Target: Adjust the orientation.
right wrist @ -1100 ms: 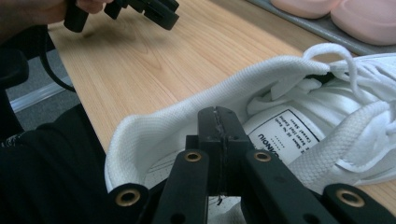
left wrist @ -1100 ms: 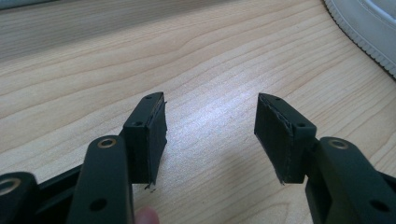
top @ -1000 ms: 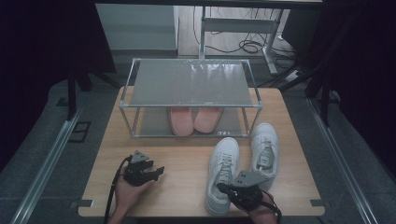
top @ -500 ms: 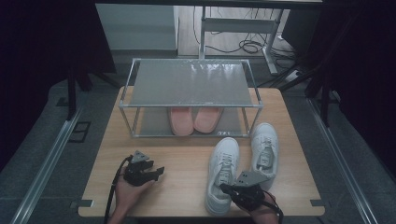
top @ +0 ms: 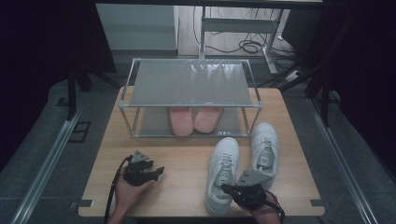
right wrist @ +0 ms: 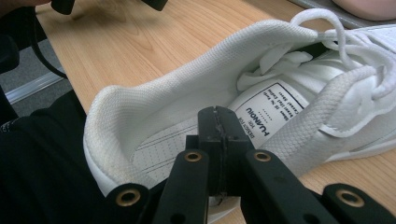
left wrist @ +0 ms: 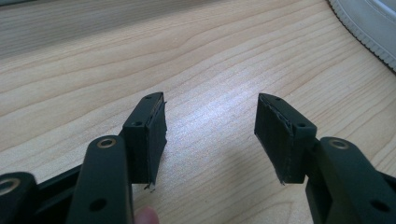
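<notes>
Both white sneakers point(top: 223, 173) point(top: 264, 148) stand on the counter point(top: 182, 158) in front of the shelf rack point(top: 189, 84), whose lower tier holds pink slippers point(top: 194, 119); shelving looks not yet begun. The right gripper point(right wrist: 218, 122), jaws fully closed with nothing between the pads, sits in the near sneaker's heel opening; the left gripper point(left wrist: 210, 135) rests with jaws apart, empty, over bare wood. The top tier offers free room; near sneaker lies close to the counter's front edge.
</notes>
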